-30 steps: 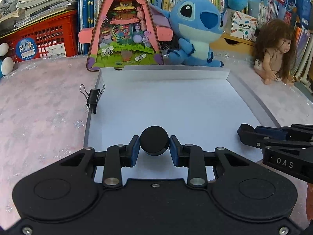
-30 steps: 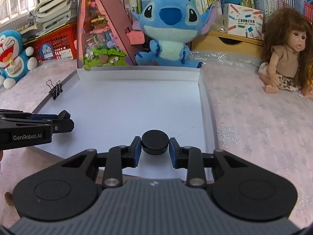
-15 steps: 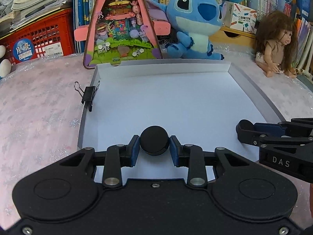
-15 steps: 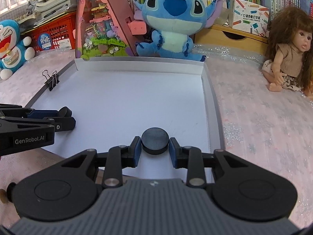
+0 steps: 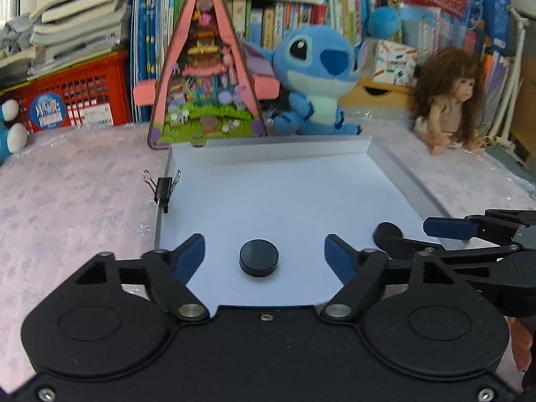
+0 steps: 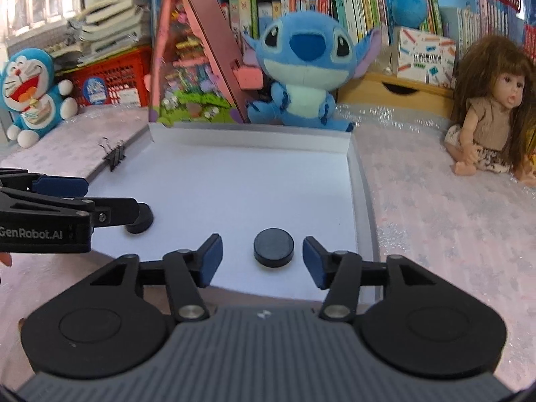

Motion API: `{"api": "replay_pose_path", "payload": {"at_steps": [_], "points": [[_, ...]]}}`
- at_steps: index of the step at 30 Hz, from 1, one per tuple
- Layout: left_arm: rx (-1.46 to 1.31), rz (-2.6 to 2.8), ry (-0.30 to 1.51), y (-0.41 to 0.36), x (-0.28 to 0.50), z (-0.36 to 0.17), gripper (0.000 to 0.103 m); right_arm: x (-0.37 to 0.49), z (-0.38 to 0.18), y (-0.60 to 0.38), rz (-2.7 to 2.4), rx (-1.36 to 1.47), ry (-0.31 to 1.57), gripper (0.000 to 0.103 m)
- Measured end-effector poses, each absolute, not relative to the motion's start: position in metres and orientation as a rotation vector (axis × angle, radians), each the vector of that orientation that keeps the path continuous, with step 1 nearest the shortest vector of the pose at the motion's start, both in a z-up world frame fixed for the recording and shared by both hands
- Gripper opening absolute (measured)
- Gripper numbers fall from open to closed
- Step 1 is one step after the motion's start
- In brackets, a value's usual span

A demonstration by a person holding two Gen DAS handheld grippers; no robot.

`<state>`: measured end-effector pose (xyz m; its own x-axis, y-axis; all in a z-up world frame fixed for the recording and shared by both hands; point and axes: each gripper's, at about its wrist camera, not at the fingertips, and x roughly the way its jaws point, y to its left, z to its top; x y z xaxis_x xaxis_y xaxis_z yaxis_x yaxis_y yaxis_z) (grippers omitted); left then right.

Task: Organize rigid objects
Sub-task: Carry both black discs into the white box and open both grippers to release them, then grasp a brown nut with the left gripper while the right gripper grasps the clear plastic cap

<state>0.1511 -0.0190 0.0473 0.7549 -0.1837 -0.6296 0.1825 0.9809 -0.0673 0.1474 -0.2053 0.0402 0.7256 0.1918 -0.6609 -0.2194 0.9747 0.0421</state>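
Note:
Two black round discs lie on the floor of a shallow white tray (image 5: 284, 201), near its front edge. In the left wrist view one disc (image 5: 258, 257) lies between the spread fingers of my open left gripper (image 5: 264, 256); the other disc (image 5: 388, 232) shows partly behind the right gripper's fingers (image 5: 445, 228). In the right wrist view a disc (image 6: 273, 247) lies between the spread fingers of my open right gripper (image 6: 262, 254). The left disc (image 6: 140, 218) is half hidden by the left gripper's fingers (image 6: 62, 186). Neither disc is touched.
A black binder clip (image 5: 163, 188) grips the tray's left wall (image 6: 115, 157). Behind the tray stand a pink triangular toy house (image 5: 206, 83) and a blue Stitch plush (image 6: 303, 70). A doll (image 6: 489, 114) sits at the right, a Doraemon plush (image 6: 30, 90) at the left.
Both grippers have opened and let go of their discs, which now lie on the tray floor. Both grippers have pulled back slightly.

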Motion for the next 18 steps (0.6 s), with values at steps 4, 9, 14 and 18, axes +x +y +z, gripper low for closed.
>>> {"api": "replay_pose_path", "payload": {"at_steps": [4,9,14,18], "points": [[-0.006,-0.218,0.659,-0.014,0.126,0.051,0.084,0.125,0.047,-0.206,0.252,-0.036,0.682,0.077],[-0.014,-0.224,0.639,-0.008,0.095,0.048,0.085,0.095,0.049,-0.209,0.260,-0.030,0.640,0.084],[-0.026,-0.251,0.625,0.003,0.068,0.039,0.086,0.068,0.048,-0.214,0.268,-0.033,0.609,0.087],[-0.038,-0.264,0.631,0.013,0.051,0.032,0.086,0.049,0.044,-0.216,0.261,-0.047,0.594,0.087]]}}
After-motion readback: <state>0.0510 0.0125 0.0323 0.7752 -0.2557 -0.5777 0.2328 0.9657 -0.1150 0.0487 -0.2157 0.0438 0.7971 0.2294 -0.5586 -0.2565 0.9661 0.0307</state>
